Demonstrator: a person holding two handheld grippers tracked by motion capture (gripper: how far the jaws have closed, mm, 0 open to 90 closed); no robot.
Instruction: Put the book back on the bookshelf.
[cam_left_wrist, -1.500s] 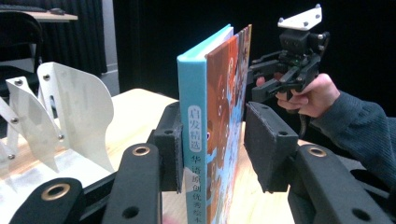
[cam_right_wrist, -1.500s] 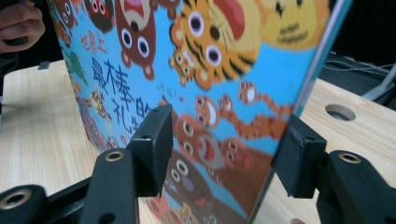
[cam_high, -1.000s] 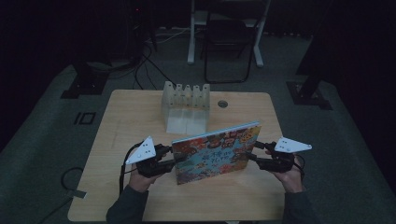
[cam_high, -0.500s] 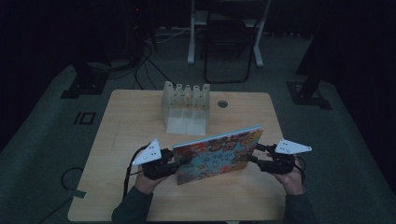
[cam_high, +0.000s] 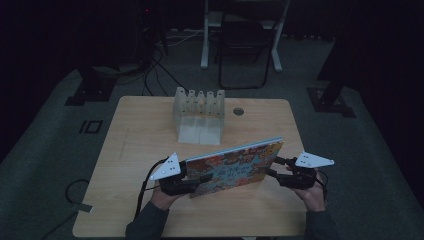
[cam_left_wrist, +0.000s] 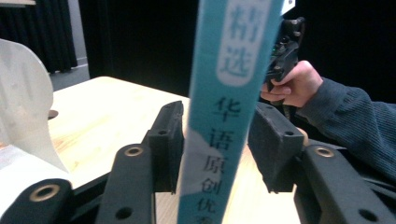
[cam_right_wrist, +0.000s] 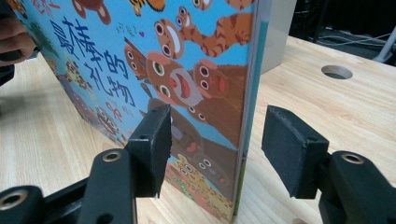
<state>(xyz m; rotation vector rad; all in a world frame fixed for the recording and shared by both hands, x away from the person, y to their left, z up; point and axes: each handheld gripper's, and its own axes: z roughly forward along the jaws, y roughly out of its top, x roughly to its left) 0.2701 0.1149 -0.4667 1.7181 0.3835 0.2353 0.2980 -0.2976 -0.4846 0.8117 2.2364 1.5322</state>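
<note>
Here we hold a picture book on its long lower edge at the near middle of the table, cover facing us, its long axis running from 9 o'clock to 3 o'clock and rising slightly toward the 3 o'clock end; the left gripper takes the spine end, and its jaws straddle the spine with a gap still showing on both sides, so we judge them released rather than clenched; the right gripper stands at the fore-edge, jaws likewise apart on either side of the boards, not pressing; both hands are equally near, one per end; beyond the book at 12 o'clock, close behind it, sits the white slotted rack, its slots running toward us; farther, at 1 o'clock, a cable hole; bare table lies open at 9 and 3 o'clock, so any lift toward the rack goes straight away from us.
</note>
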